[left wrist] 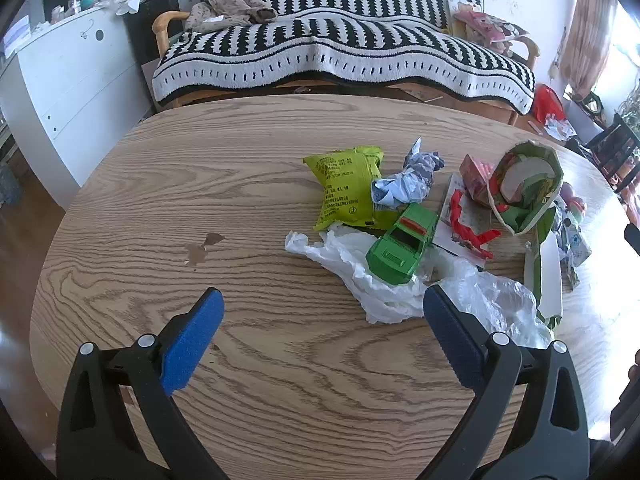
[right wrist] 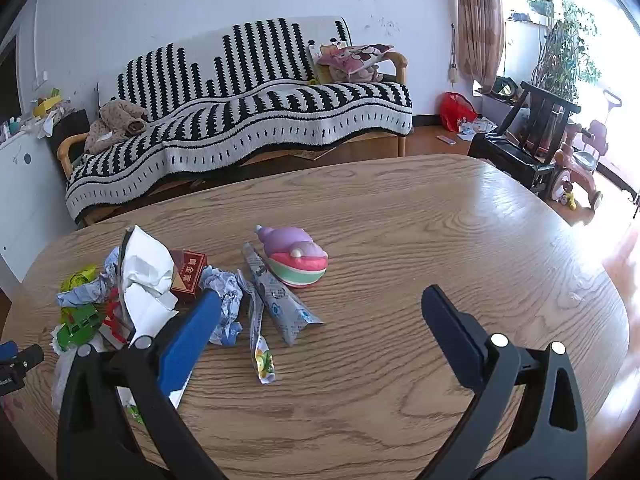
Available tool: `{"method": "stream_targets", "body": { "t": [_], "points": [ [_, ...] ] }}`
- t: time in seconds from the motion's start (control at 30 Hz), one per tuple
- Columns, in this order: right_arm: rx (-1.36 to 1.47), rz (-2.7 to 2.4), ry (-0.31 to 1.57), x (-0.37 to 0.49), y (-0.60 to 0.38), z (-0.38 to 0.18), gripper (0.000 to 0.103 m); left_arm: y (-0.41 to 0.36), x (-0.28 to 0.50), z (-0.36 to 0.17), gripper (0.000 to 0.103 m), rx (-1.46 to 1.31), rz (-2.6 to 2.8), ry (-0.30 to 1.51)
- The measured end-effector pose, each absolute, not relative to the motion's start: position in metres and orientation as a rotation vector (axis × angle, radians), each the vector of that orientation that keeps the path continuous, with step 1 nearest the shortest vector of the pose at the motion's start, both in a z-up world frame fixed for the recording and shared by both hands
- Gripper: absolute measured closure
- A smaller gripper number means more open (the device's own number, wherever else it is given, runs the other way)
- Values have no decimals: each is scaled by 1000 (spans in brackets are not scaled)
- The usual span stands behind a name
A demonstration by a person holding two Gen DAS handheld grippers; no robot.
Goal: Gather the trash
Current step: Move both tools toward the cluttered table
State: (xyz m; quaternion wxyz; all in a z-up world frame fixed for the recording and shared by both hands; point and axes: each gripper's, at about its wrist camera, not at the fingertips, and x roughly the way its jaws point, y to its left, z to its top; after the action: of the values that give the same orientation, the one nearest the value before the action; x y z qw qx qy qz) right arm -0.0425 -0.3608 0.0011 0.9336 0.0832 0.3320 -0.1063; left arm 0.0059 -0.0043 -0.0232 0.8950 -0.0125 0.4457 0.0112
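Two grippers, left and right, hovering jaws apart, gripping nothing. Trash lying mid-table: one yellow-green wrapper, one white plastic bag, crumpled, beside one green toy car.

Both pictures are bright with daylight. In the right wrist view the light pours in from a window at about two o'clock, and that corner is washed out to plain white. The wooden table shines with glare toward three o'clock, and a pale blurry shape sits there at the edge. The left wrist view is softer and more even, with only faint shadows under the crumpled white plastic bag. Both pictures are round like a fish's eye, with dark corners. The striped sofa bends near the top. The middle is sharp.
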Motion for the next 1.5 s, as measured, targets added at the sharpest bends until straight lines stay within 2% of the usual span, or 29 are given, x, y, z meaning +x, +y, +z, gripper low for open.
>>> {"method": "stream_targets", "body": {
  "t": [0.57, 1.1, 1.5],
  "points": [
    [161, -223, 673, -44, -359, -2, 6, -6, 6, -26, 6, -98, 0, 888],
    [186, -214, 586, -49, -370, 3, 6, -9, 7, -22, 6, -93, -10, 888],
    [171, -120, 752, -27, -375, -21, 6, -29, 12, -18, 6, -25, -107, 876]
  ]
}}
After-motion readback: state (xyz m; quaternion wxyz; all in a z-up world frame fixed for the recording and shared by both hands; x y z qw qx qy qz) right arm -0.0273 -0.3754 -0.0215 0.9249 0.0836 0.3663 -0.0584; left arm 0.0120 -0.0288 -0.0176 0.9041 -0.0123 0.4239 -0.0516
